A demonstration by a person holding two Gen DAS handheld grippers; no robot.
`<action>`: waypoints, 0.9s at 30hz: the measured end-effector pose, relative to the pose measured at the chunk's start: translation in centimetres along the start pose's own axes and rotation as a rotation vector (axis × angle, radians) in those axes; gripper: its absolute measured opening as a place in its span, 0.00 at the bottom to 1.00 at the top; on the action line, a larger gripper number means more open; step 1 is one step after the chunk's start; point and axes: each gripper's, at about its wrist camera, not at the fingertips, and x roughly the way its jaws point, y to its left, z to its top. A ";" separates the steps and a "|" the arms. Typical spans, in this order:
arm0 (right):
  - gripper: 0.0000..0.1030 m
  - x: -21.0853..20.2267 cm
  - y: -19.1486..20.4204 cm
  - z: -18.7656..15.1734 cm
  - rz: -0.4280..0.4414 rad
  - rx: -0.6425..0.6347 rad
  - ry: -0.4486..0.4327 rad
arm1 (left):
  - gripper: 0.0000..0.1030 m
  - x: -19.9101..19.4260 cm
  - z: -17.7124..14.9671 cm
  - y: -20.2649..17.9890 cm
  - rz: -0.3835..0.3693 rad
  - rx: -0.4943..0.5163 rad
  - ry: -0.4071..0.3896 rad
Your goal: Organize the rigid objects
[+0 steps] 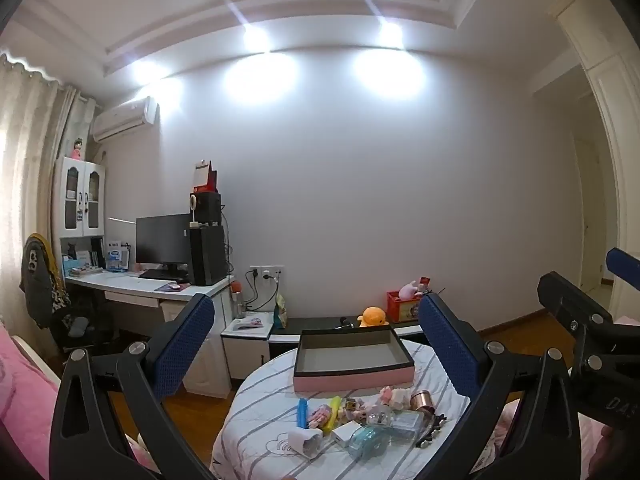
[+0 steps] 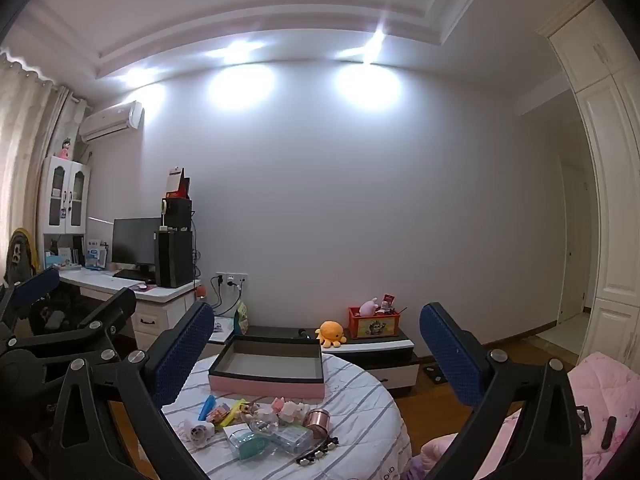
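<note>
Bedroom glowing under ceiling spots, round striped desk point(image 1: 264, 408) carrying an empty pink box point(image 1: 354, 364) at its far side, small rigid items point(image 1: 360, 420) sitting clustered just before it; left claw point(image 1: 316, 350) and right claw point(image 2: 316, 354) both hovering wide open, gripping nothing

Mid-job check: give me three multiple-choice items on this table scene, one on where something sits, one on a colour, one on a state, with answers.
1. Where does the small clutter lie relative to the open box?
A. inside it
B. on the cloth in front of it, nearer the cameras
C. on the floor

2. What colour is the box's outer side wall?
A. pink
B. green
C. yellow

3. How do the left gripper and right gripper stand?
A. both shut on items
B. one shut
C. both open, holding nothing

Answers: 1 B, the items sit on the striped tablecloth before the box; 2 A, the front wall is pink; 3 C, both pairs of blue pads stand wide apart.
</note>
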 end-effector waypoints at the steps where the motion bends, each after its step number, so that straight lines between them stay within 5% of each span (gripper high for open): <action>1: 1.00 0.0 0.0 0.0 0.000 -0.003 -0.002 | 1.00 0.0 0.0 0.0 -0.001 0.000 0.001; 27: 1.00 0.1 0.4 -0.4 0.009 -0.009 0.015 | 1.00 0.1 -0.8 0.2 0.017 0.005 0.022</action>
